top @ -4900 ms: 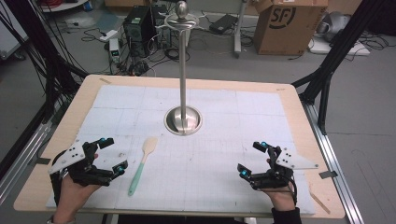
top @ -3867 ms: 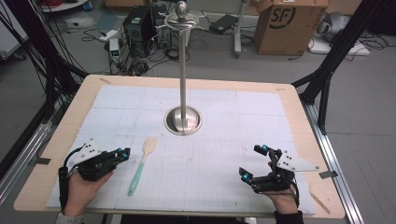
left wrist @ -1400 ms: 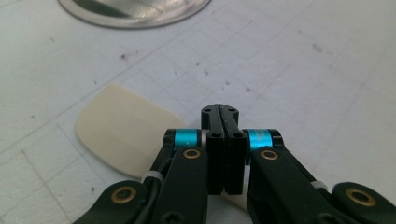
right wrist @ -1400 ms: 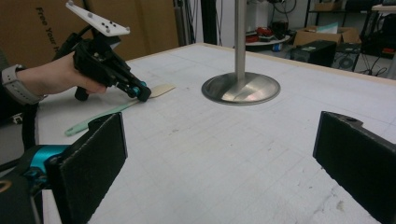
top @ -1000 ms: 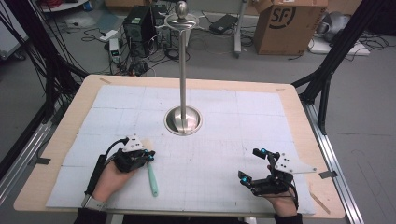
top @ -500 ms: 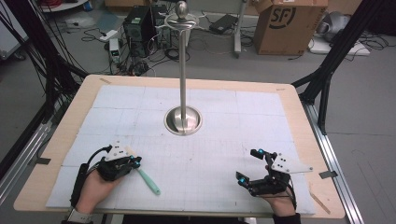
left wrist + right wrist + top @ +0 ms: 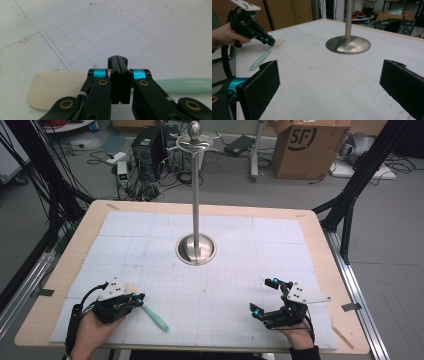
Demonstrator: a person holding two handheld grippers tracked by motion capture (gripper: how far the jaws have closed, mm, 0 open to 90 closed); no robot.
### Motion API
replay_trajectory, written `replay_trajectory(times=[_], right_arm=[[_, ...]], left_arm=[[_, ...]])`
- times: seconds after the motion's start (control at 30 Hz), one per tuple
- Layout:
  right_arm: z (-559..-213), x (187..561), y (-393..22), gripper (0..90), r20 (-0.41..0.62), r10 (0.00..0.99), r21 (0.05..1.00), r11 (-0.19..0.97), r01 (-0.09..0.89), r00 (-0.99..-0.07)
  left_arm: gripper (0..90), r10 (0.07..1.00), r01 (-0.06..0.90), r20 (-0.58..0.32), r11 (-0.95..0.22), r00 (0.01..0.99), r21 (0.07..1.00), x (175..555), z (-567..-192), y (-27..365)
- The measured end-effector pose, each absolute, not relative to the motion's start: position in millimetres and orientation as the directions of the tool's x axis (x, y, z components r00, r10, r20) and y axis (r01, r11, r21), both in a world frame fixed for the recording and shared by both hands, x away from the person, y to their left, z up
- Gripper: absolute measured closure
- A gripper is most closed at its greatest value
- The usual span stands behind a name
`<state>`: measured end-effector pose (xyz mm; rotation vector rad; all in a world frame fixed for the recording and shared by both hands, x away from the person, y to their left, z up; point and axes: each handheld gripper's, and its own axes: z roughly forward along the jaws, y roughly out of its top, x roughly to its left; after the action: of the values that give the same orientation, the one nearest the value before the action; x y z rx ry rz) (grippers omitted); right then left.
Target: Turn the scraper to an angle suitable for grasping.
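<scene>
The person's left hand (image 7: 92,327) is coming in from the bottom left of the table (image 7: 320,245) and holding the left gripper (image 7: 136,299) low, pointing to the right. Its jaws are pressed together on the neck of the spatula (image 7: 152,316), just where the cream blade meets the green handle. The spatula is lying near the front left of the white mat (image 7: 235,270), with its handle pointing toward the front edge.

The right hand (image 7: 295,335) is resting at the front right, and the right gripper (image 7: 261,296) is pointing toward the left with its jaws spread wide and nothing between them.

The left gripper view is showing the closed jaws up close, with the cream blade (image 7: 53,90) on one side and the green handle (image 7: 180,85) on the other. The right gripper view is showing the silver stand (image 7: 348,43) and its round base from the side, and the left gripper (image 7: 270,40) touching the spatula (image 7: 265,56) far off.
</scene>
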<state>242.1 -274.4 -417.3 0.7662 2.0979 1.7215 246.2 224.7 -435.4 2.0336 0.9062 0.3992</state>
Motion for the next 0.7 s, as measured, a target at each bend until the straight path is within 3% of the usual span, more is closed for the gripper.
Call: replay_trajectory(times=[0.33,0.53,0.7], right_arm=[[-415.8,245.0,-272.9,1.7,0.086,0.584,0.972,0.13,0.198,-0.807],[-415.5,245.7,-273.1,1.7,0.088,0.586,0.972,0.126,0.198,-0.806],[-415.9,246.7,-272.1,1.7,0.089,0.587,0.971,0.129,0.201,-0.805]], left_arm=[[89.5,0.589,0.388,-0.049,-0.464,0.807,0.797,216.7,-435.7,215.3],[89.5,0.556,0.38,-0.04,-0.513,0.83,0.77,216.8,-443.4,206.5],[89.5,0.564,0.392,-0.064,-0.484,0.823,0.782,223.0,-448.2,201.9]])
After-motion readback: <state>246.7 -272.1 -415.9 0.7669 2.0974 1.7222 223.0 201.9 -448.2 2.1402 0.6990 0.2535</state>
